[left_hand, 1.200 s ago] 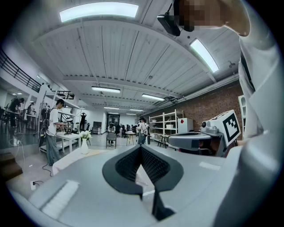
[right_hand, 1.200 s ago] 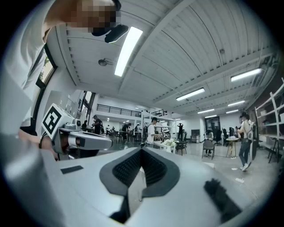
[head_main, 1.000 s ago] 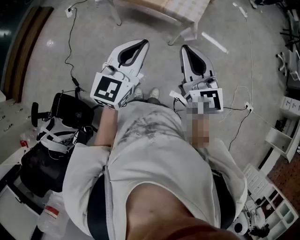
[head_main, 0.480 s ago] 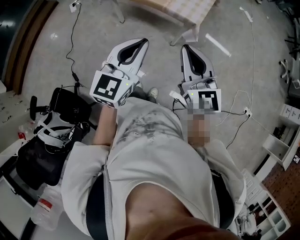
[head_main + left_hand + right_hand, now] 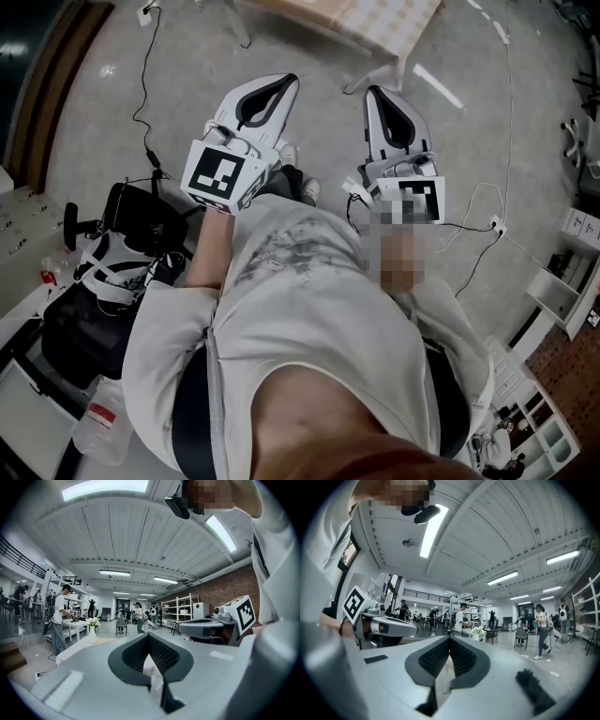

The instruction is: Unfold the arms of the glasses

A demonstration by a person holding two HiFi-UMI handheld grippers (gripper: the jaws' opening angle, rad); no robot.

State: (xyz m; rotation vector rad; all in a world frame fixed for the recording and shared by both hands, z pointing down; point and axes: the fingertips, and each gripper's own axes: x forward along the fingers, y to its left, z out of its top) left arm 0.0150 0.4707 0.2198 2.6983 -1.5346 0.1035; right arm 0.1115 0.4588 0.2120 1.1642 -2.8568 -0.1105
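No glasses show in any view. In the head view my left gripper (image 5: 286, 82) and my right gripper (image 5: 370, 94) are held level in front of the person's body, side by side above the grey floor. Both are shut, with nothing between the pads. The left gripper view shows its jaws (image 5: 149, 635) meeting at the tips, with the right gripper (image 5: 211, 627) beside them. From the right gripper view the same holds: tips together (image 5: 450, 639), left gripper (image 5: 386, 626) alongside.
A light table (image 5: 375, 19) stands ahead at the top of the head view. Cables (image 5: 141, 103) trail over the floor; a black bag and seat (image 5: 122, 244) sit at the left, shelves (image 5: 562, 281) at the right. Several people stand in the hall beyond.
The person has stepped forward: the floor and the table ahead have shifted in the head view. Both grippers keep the same pose in front of the body, still shut.
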